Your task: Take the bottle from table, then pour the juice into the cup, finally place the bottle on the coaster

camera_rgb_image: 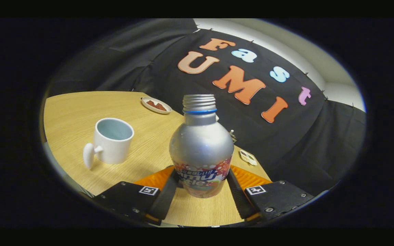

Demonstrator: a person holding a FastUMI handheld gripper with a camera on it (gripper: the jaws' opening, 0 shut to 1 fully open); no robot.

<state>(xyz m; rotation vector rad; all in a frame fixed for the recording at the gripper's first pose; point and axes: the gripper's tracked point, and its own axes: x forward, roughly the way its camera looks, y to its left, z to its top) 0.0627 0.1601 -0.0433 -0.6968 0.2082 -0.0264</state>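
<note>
We are clamping the bottle (201, 147) between both fingers of the gripper (201, 186), with pouring into the cup (112, 140) beside the bottle and setting down on the coaster (156, 105) beyond the bottle both left.

1 bottle (201, 147), 1 cup (112, 141), 1 coaster (156, 105) on 1 table (74, 109). 1 gripper (202, 191), 2 fingers clamped on the bottle. 1 small tag (248, 157) near the table edge.

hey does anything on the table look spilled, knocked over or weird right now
Nothing stands out. The bottle stands uncapped between the claw fingers, which press its lower sides. The cup stands upright beside it on the table, with no spill visible.
</note>
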